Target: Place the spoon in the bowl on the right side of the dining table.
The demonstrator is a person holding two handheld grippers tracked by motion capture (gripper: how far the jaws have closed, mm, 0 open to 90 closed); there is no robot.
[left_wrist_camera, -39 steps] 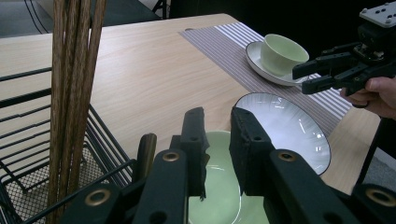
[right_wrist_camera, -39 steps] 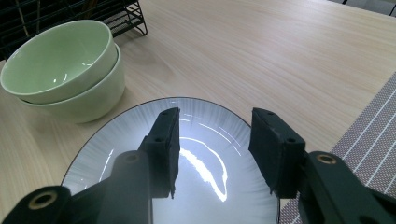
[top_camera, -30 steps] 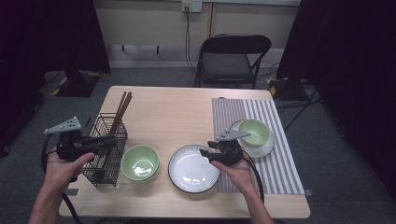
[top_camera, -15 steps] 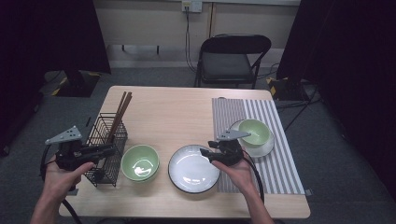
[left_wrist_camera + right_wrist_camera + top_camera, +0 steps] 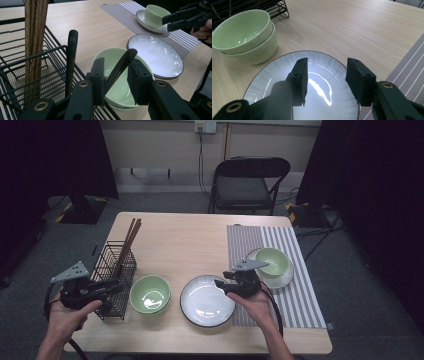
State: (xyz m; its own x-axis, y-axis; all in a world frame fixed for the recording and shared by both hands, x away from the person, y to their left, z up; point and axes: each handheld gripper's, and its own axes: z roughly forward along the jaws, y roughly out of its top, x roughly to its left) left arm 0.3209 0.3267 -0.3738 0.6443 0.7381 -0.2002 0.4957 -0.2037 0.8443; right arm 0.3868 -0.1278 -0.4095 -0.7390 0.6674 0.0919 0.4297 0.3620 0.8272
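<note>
In my left gripper view a dark flat utensil handle (image 5: 121, 65) slants up between the jaws of my left gripper (image 5: 115, 79), leaning against the left pad; the right pad stands just off it, so I read these jaws as parted and no longer pressing on it. They have just been opening, with the handle between them. What kind of utensil it is I cannot tell. A second, round-tipped dark handle (image 5: 71, 60) stands upright just to its left, inside the black wire basket (image 5: 32, 82), where brown chopsticks (image 5: 35, 37) also lean.

From the high view, my left gripper (image 5: 112, 287) sits at the near right side of the wire basket (image 5: 116, 270), at the table's left edge. Just beside the basket are two stacked green bowls (image 5: 150, 294), then a white plate with a dark rim (image 5: 207, 301).

My right gripper (image 5: 225, 284) hovers over that plate's far right edge; in the right gripper view its jaws stand apart with nothing between them, the plate (image 5: 287, 100) below.

Beyond lies a striped placemat (image 5: 300, 290) carrying a green cup (image 5: 272, 261) on a white saucer (image 5: 280, 281). All rests on the light wooden table (image 5: 190, 240).
</note>
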